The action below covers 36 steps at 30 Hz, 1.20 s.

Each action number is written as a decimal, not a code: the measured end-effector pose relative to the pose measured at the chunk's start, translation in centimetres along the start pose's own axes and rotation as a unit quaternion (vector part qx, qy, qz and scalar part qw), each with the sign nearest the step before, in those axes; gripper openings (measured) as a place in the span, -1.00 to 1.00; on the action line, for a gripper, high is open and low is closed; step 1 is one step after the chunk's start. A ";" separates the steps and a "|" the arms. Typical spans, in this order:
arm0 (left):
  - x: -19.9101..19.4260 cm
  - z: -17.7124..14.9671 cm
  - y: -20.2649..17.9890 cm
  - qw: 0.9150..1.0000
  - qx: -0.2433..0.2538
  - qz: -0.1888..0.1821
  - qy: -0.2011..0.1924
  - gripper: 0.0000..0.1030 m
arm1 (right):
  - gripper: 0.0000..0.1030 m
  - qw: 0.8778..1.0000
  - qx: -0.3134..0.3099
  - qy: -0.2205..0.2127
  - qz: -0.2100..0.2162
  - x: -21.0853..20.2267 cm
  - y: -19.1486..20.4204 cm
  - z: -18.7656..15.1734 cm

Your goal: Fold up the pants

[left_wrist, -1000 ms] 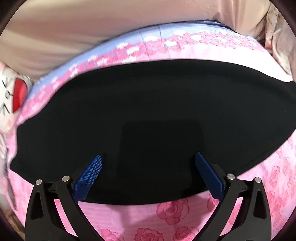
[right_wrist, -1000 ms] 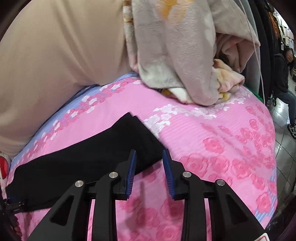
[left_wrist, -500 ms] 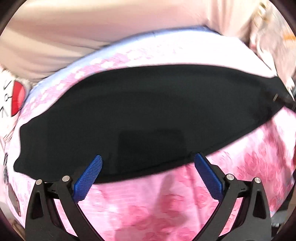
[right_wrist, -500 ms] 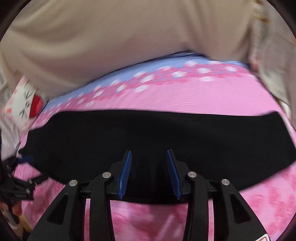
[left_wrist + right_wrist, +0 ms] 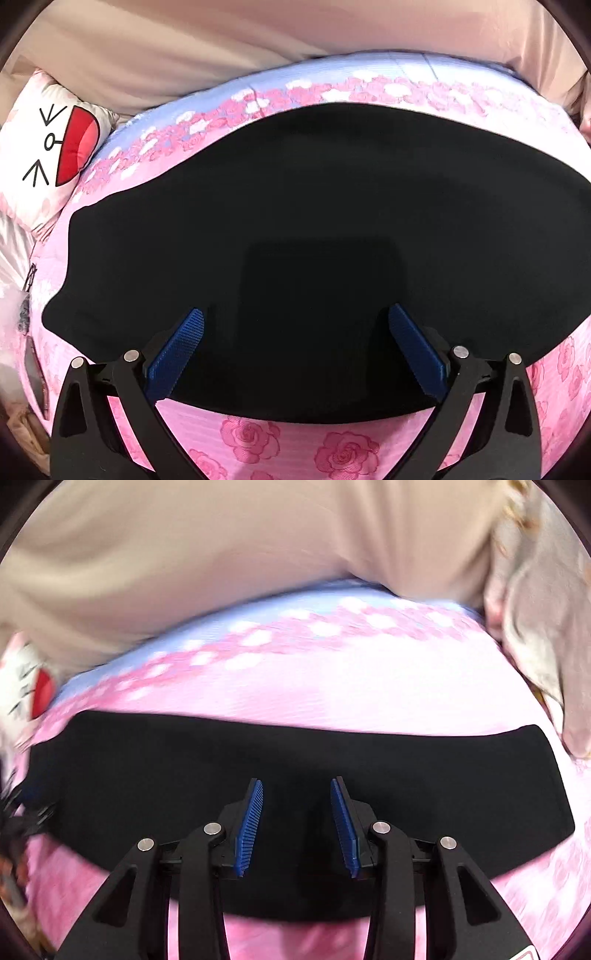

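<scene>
Both claws have dropped closer to the bed (image 5: 280,443) w/ pink rose sheet. Black pants (image 5: 332,240) lie flat across it, left-right. Left claw (image 5: 295,349) wide open, right claw (image 5: 296,825) part open, both over near edge, empty.

You see the pants (image 5: 332,229) as plain, unpatterned black, lying on a bed sheet (image 5: 280,443) that is pink with darker pink roses and faint stripes, edged at the far side by a pale blue band carrying white and pink blossoms. Your left tongs (image 5: 295,343) and right tongs (image 5: 296,821) have black frames, silver rivets and ribbed blue pads (image 5: 251,823). The pillow (image 5: 40,147) at the left is white with thin black line marks and a red half-round patch, and the backdrop cloth (image 5: 221,44) is plain beige.
</scene>
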<state>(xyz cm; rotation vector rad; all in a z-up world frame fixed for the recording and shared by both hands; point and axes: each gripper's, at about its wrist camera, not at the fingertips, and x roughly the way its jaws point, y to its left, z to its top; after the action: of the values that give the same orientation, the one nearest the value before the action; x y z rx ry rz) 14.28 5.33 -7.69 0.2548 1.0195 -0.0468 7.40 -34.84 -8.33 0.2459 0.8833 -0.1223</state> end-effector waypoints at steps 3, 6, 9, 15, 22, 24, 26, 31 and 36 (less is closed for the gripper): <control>0.3 -0.3 0.6 1.000 -0.010 -0.016 0.006 0.91 | -0.98 1.000 0.016 0.008 0.005 2.3 -4.5 1.2; 0.1 -0.3 0.5 1.000 -0.011 -0.016 0.010 0.91 | -0.73 0.996 0.079 -0.017 -0.043 0.3 -9.0 1.7; -1.0 0.1 -0.3 1.000 -0.006 -0.004 -0.003 0.91 | -0.72 0.994 0.058 -0.046 -0.074 -2.4 -10.1 1.2; -3.9 2.2 -5.1 0.998 0.019 -0.028 -0.047 0.91 | -0.96 0.992 0.068 -0.015 -0.107 -0.8 -16.5 -0.5; -5.6 3.4 -11.7 0.994 0.070 -0.052 -0.063 0.91 | -0.50 0.992 0.021 -0.040 -0.115 -2.5 -16.2 -0.5; -5.6 3.4 -13.3 0.994 0.083 -0.050 -0.059 0.91 | -0.24 0.987 0.047 -0.026 -0.151 -1.5 -19.2 -0.6; -5.7 3.3 -14.6 0.993 0.093 -0.045 -0.061 0.91 | -0.22 0.988 0.110 -0.046 -0.098 -3.0 -20.8 -0.7; -5.6 4.0 -17.6 0.991 0.105 -0.044 -0.072 0.91 | -0.02 0.992 0.036 -0.042 -0.116 -2.0 -19.3 0.3; -6.2 5.3 -20.7 0.986 0.114 0.006 -0.120 0.91 | -0.75 0.995 0.037 -0.040 -0.087 -0.8 -19.1 1.3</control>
<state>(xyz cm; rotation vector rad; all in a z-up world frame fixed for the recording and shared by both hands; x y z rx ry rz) 12.23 -16.44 -3.73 0.4529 0.7725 -0.1805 3.92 -53.60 -9.96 0.2316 0.8209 -0.3261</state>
